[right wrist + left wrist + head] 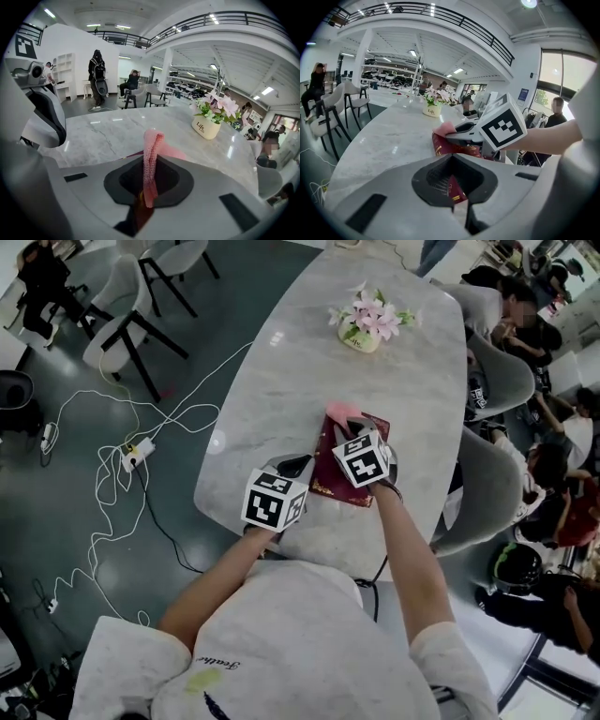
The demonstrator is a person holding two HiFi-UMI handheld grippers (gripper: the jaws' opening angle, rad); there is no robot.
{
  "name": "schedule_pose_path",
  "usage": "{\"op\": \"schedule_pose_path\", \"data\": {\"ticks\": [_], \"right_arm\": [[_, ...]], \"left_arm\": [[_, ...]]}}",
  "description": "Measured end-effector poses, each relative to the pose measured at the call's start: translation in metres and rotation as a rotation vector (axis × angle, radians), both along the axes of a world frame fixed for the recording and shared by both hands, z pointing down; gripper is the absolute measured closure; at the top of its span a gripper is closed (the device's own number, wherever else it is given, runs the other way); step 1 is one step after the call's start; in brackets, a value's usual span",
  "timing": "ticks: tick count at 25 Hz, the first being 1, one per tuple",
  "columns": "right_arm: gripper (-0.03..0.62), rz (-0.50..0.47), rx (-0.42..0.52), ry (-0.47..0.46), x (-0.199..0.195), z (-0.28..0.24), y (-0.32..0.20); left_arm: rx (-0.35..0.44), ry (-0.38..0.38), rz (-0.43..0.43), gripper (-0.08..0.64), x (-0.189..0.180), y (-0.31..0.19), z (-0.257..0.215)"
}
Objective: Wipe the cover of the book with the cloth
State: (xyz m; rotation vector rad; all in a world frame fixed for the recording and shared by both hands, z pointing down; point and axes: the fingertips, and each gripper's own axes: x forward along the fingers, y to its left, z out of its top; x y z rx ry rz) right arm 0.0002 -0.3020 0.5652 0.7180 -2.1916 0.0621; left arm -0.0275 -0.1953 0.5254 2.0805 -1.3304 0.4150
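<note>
A dark red book (339,474) lies on the marble table (281,381) near its front edge. My left gripper (302,466) is at the book's left edge, and the left gripper view shows its jaws shut on a corner of the book (453,186). My right gripper (343,430) hovers over the book's far part, shut on a pink cloth (341,412). In the right gripper view the cloth (151,161) sticks up in a folded strip from between the jaws. The left gripper view shows the right gripper (461,134) pressing the cloth (443,128) onto the cover (449,147).
A white pot of pink flowers (367,324) stands at the table's far end. Grey chairs (494,486) line the right side, with people seated beyond them. More chairs (120,318) and white cables (137,454) are on the floor to the left.
</note>
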Motion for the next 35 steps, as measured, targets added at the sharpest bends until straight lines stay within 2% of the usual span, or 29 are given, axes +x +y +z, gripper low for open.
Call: {"op": "schedule_pose_path", "data": {"ticks": [35], "right_arm": [[0.572,0.121,-0.018,0.002,0.015,0.0,0.041]], "left_arm": [[0.011,0.038,0.155,0.552,0.019,0.002,-0.002]]}}
